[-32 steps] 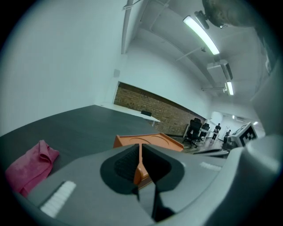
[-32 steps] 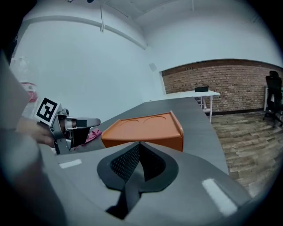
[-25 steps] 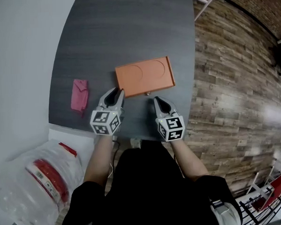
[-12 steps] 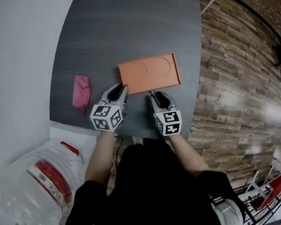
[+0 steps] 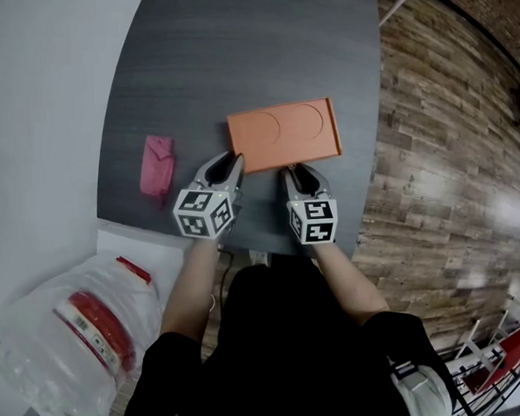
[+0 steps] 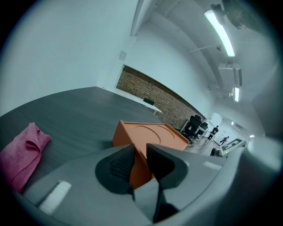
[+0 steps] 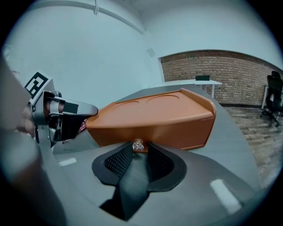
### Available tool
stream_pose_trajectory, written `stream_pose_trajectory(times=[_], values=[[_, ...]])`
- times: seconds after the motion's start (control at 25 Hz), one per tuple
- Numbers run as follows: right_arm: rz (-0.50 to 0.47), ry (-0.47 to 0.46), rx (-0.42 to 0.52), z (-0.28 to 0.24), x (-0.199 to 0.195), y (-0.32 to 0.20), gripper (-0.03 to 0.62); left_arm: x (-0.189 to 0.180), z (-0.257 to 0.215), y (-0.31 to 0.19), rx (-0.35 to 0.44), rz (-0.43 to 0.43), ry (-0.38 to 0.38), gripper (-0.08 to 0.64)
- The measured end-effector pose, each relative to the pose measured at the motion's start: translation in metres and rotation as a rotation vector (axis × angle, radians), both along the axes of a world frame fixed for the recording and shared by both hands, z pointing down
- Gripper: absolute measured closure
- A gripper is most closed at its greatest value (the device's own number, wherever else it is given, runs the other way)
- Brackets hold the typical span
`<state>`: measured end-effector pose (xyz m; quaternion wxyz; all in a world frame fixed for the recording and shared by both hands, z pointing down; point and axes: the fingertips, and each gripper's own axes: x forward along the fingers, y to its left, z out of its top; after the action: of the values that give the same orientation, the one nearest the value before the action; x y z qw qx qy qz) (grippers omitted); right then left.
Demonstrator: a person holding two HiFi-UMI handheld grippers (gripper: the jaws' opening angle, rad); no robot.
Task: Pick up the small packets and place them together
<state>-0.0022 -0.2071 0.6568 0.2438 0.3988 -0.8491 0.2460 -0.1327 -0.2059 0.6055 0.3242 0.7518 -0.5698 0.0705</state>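
An orange box (image 5: 282, 134) with two round recesses in its lid lies on the dark grey table (image 5: 235, 56). A small clear knob (image 7: 138, 144) sticks out of its front wall. My right gripper (image 7: 138, 150) is open. Its jaws have just been opening, and the knob stands right at their tips, with neither pad pressing on it. In the head view this right gripper (image 5: 300, 173) meets the box's near side. My left gripper (image 6: 140, 150) is open by a narrow gap, tips at the box's near left corner (image 6: 128, 132). No small packet is in view.
A crumpled pink cloth (image 5: 157, 163) lies on the table left of the left gripper. The table's near edge (image 5: 271, 250) runs just under both hands. A clear plastic bag (image 5: 67, 335) with red-and-white things sits on the floor at lower left. Wood flooring (image 5: 442, 193) lies to the right.
The right gripper has moved forward and down to the box's front wall, and its jaws have gone from shut to open. The left gripper has stayed by the box's corner.
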Motion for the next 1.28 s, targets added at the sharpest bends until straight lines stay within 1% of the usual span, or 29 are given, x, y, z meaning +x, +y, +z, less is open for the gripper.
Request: stream_pose_trajectory(times=[0.2, 0.32, 0.4, 0.6, 0.76, 1.28], values=[[0.016, 0.012, -0.006, 0.003, -0.001, 0.001, 0.483, -0.001, 0.001, -0.001, -0.017, -0.002, 0.021, 0.477], [0.016, 0.005, 0.000, 0.002, -0.004, 0.001, 0.512, -0.001, 0.001, -0.001, -0.017, -0.014, 0.038, 0.477], [0.015, 0.004, -0.001, 0.002, -0.005, 0.000, 0.518, -0.002, 0.001, -0.002, -0.011, -0.018, 0.038, 0.477], [0.010, 0.006, -0.008, 0.002, -0.004, 0.002, 0.520, -0.003, 0.002, -0.003, -0.020, -0.045, 0.038, 0.482], [-0.001, 0.017, -0.013, 0.003, 0.000, 0.012, 0.520, -0.004, 0.003, -0.004, -0.029, -0.075, 0.059, 0.485], [0.004, 0.042, -0.024, 0.005, 0.015, 0.044, 0.520, -0.006, 0.003, -0.007, -0.019, -0.072, 0.063, 0.484]])
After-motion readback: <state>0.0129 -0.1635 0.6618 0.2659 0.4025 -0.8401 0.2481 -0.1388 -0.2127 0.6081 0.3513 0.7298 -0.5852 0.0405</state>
